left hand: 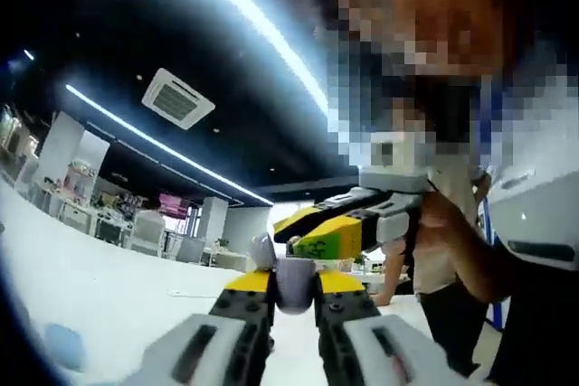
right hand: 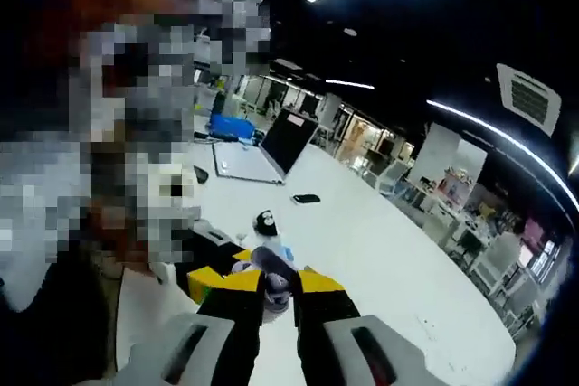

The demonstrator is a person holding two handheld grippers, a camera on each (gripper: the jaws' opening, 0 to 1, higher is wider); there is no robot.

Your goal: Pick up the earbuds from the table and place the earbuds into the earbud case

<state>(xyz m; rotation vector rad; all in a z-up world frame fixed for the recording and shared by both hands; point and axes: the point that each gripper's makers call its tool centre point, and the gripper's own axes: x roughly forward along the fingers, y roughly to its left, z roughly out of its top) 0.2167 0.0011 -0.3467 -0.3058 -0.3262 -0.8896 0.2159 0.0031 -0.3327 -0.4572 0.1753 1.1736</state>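
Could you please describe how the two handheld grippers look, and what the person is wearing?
The left gripper has black jaws with yellow blocks near the tips and light grey housings at the base. The right gripper is built the same way: black jaws, yellow blocks, grey housings. Seen from the left gripper view, the right gripper also has a green-yellow panel with dark markings. The person wears a white short-sleeved shirt and dark trousers.
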